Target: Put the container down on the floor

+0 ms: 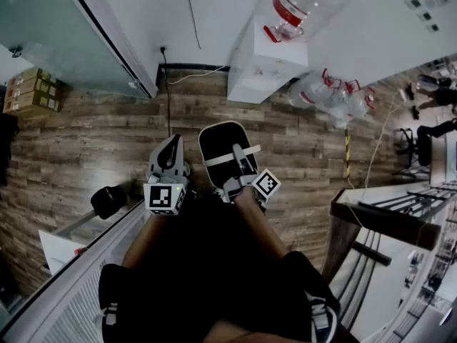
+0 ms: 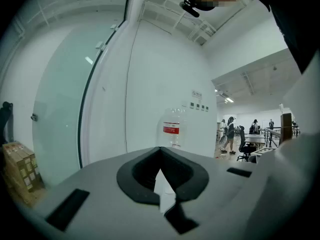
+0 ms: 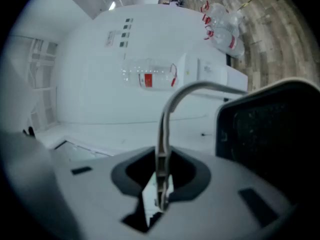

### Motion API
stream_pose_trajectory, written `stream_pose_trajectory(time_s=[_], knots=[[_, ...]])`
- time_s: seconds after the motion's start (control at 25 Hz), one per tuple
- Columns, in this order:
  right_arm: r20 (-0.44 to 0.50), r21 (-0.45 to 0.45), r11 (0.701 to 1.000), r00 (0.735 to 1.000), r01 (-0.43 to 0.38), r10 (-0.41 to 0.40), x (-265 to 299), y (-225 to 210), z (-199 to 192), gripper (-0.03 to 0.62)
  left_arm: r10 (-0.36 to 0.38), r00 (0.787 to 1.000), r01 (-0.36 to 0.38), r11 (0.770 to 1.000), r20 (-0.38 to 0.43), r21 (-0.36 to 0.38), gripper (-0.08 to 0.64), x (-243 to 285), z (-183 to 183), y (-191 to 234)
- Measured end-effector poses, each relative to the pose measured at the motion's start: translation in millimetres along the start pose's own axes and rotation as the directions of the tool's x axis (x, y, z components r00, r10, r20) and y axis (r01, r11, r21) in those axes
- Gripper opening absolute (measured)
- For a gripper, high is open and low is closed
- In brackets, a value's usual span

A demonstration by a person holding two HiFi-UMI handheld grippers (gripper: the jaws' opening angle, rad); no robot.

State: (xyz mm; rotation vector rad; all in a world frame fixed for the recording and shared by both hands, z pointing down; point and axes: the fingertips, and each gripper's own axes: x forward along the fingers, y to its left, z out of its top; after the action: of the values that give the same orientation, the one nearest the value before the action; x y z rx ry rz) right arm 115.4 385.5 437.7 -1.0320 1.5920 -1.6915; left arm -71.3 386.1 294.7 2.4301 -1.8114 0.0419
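- Right gripper point(image 3: 161, 188) clenched on the thin, curved pale handle point(image 3: 167, 114) of the container point(image 1: 216, 143), a dark rounded-rectangular tub with a light rim, just beyond its jaws
- Left gripper point(image 2: 160, 174) beside it, jaws together, empty

Plank floor point(image 1: 86, 148), water dispenser point(image 1: 260, 63), empty bottles point(image 1: 328, 95)

Counted two grippers, left gripper point(image 1: 171, 147) and right gripper point(image 1: 240, 157); one container point(image 1: 216, 140); one water dispenser point(image 1: 255, 61). One bottle point(image 1: 308, 2) sat on it; floor bottles point(image 1: 330, 95) were too bunched to count.
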Motion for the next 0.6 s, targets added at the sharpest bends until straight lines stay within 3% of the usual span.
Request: stream_pose_trajectory(time_s=[0.6], knots=[[0.007, -0.006, 1.0, 1.0, -0.01, 0.01, -0.6, -1.1, -7.3, 0.086, -0.027, 1.0, 0.027, 1.0, -0.011, -0.011, 0.031, -0.4, -4.4, -2.3]])
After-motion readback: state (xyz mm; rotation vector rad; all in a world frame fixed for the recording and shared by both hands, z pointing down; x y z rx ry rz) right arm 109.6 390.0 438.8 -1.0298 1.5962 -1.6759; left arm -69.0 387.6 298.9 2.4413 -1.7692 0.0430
